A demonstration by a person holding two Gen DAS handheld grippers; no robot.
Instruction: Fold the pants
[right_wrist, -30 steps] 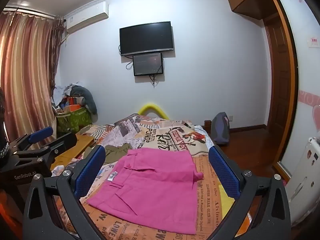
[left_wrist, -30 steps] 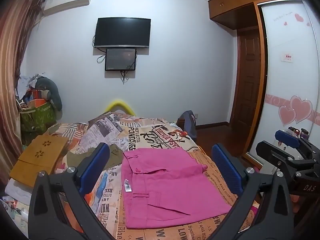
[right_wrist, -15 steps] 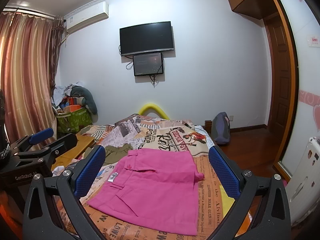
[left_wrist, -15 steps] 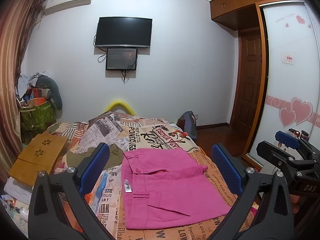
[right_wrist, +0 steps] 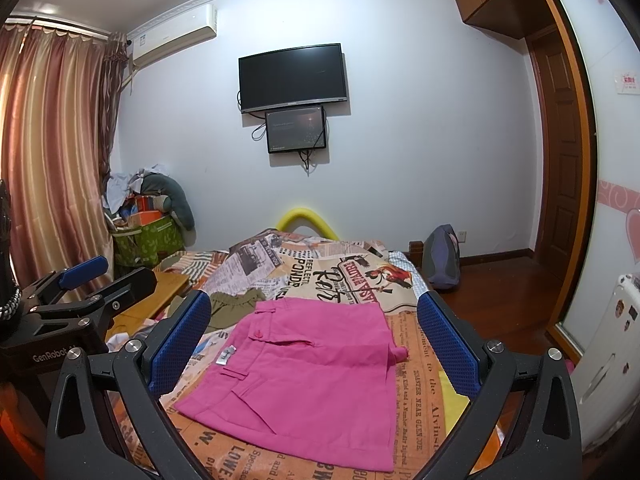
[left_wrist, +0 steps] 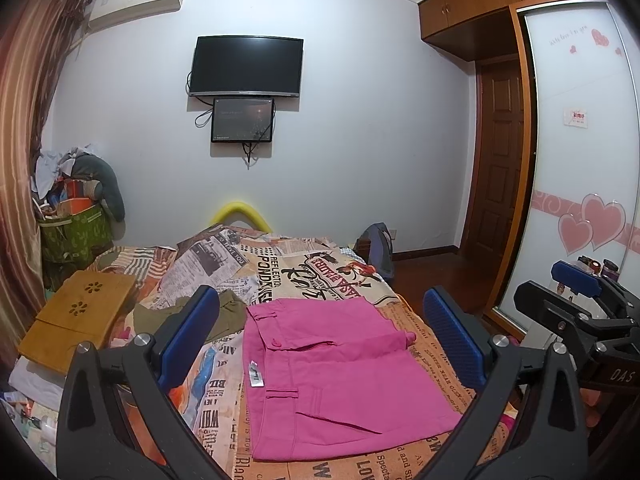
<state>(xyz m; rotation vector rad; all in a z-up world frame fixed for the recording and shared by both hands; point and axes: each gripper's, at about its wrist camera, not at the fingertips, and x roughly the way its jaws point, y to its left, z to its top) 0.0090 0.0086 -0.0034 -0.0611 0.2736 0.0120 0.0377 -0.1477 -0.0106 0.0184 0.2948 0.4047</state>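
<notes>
Bright pink pants [left_wrist: 340,376] lie folded into a compact rectangle on a bed [left_wrist: 280,272] covered with a newspaper-print spread. The left gripper [left_wrist: 320,336] and the right gripper [right_wrist: 314,332] both hover above the near end of the bed, each with its blue-padded fingers [left_wrist: 188,332] spread wide and holding nothing, well apart from the cloth. An olive garment [left_wrist: 224,316] lies just beside the pants on the left. A dark television [left_wrist: 246,66] hangs on the far white wall.
</notes>
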